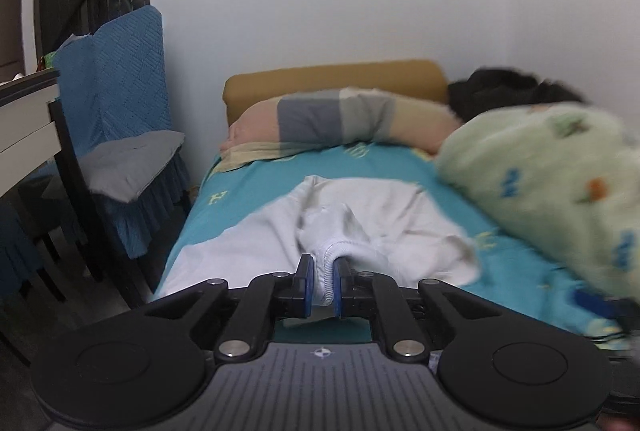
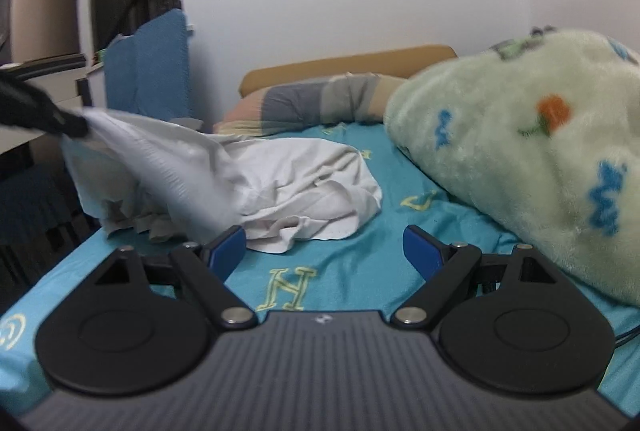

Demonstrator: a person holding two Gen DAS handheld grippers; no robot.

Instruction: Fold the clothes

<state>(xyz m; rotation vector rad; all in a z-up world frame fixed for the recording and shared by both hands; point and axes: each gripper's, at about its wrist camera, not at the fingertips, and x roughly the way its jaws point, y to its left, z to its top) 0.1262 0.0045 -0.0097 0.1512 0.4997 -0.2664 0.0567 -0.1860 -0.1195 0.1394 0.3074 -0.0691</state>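
The left gripper has its jaws pinching the ribbed hem of the white garment, lifting that edge off the teal bed sheet. The rest lies crumpled mid-bed, beside the green blanket. The right gripper hovers just short of the cloth, jaws spread wide.

Large yellow letter "H" printed on teal bedsheet, seen upside down from the right wrist view. Other yellow marks on same sheet too blurred to read.
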